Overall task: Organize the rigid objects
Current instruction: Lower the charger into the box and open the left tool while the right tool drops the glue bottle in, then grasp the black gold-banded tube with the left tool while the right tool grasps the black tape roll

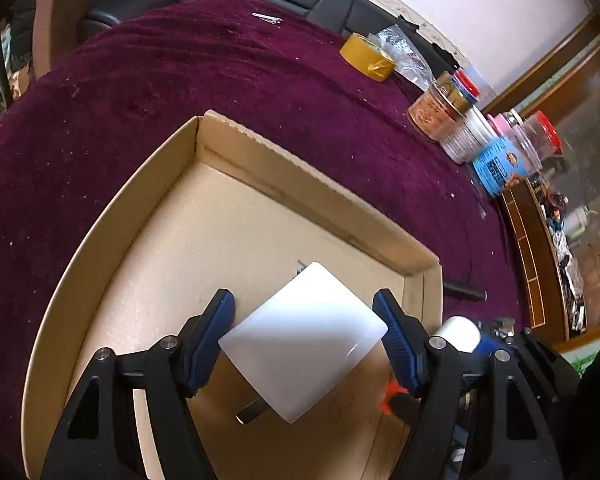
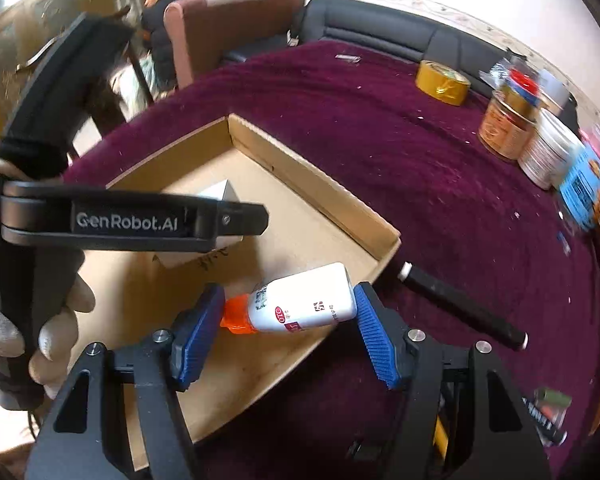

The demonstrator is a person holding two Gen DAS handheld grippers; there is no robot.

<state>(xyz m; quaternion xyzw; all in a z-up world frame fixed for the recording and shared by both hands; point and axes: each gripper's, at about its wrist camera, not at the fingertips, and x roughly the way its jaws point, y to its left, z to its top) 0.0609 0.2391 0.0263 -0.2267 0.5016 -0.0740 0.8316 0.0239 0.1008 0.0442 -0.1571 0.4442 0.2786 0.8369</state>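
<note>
left gripper (image 1: 304,336) clamped on white charger (image 1: 300,340) over cardboard tray (image 1: 260,152); right gripper (image 2: 290,320) clamped endwise on white bottle (image 2: 304,300) above tray's near-right edge. risk judged: bottle dropped across the rim, tipped onto purple cloth (image 2: 380,120).

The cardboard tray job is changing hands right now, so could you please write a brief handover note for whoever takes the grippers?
Left gripper: jaws shut on the white plug-in charger, held over the cardboard tray.
Right gripper: jaws shut on the white bottle with the orange cap, end to end, over the tray's near corner.
Done: both items are picked up; neither is set down, and the tray floor that shows is bare.
Left: place both in the tray, then collect the black pen lying beside the tray on the purple cloth. The yellow tape roll and jars stand at the far edge.
</note>
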